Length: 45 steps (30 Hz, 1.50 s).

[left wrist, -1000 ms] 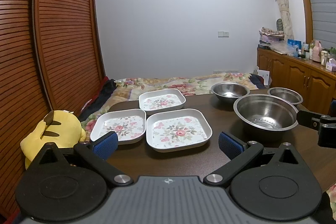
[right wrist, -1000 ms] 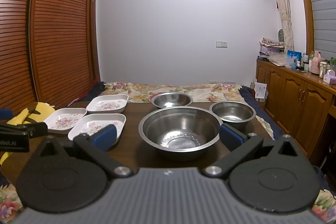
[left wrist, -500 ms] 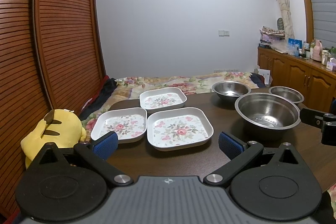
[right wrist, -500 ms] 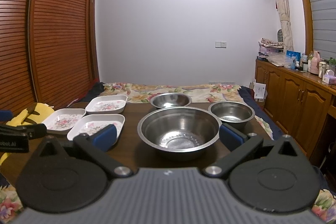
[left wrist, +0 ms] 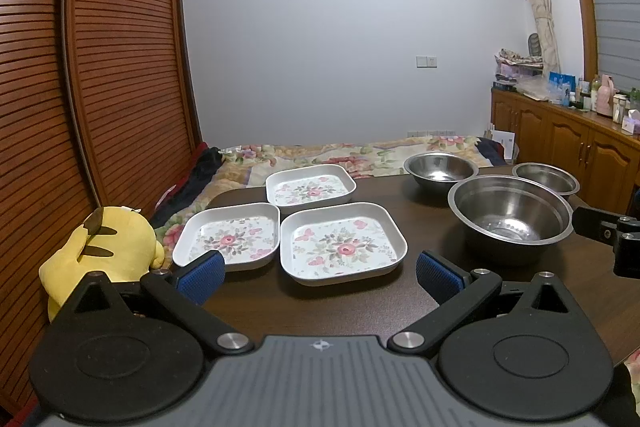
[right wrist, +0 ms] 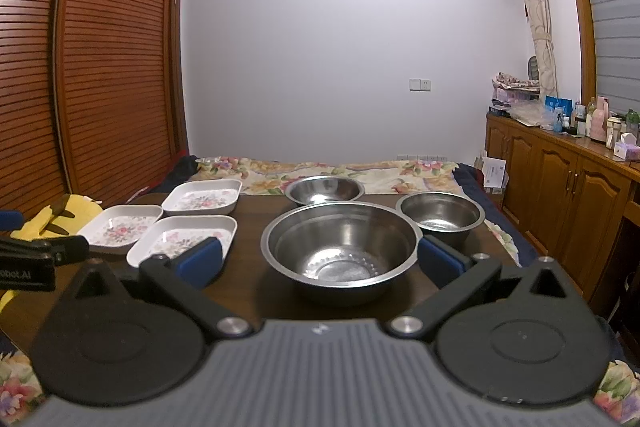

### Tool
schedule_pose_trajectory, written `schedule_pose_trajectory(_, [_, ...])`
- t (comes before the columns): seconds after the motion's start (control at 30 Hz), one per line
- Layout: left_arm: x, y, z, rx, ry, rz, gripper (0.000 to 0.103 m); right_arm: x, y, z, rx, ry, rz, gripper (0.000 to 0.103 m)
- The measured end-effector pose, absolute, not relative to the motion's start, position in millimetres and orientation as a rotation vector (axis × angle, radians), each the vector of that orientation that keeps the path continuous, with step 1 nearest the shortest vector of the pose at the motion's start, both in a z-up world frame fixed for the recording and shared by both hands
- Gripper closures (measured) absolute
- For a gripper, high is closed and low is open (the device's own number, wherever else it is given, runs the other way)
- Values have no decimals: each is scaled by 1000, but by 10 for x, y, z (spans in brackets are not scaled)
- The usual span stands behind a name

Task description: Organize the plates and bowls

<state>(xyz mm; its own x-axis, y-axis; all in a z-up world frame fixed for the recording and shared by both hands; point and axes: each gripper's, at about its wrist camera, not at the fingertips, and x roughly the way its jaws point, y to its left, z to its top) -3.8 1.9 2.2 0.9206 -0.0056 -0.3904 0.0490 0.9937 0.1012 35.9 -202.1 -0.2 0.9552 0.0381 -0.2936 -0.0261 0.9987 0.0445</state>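
On the table (left wrist: 420,219), large bowl (right wrist: 340,247) partly hiding far bowl (right wrist: 325,188) (perhaps touching), both grippers' jaws apart.

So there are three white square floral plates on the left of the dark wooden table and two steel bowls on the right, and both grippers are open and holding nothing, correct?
Nearly: there are three round steel bowls, not two. The right wrist view shows the large bowl, a smaller one behind it and another to its right. The three white square floral plates and the open, unladen left gripper and right gripper are as you say.
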Motion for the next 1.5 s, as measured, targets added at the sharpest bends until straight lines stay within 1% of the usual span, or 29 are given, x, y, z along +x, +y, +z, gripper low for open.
schedule_pose_trajectory(0.9, [-16, 16, -12, 107, 416, -29, 0, 363, -2036, -24, 46, 299, 32, 0])
schedule_pose_trajectory(1.5, [231, 117, -298, 97, 547, -29, 0, 478, -1977, -190, 51, 357, 76, 0])
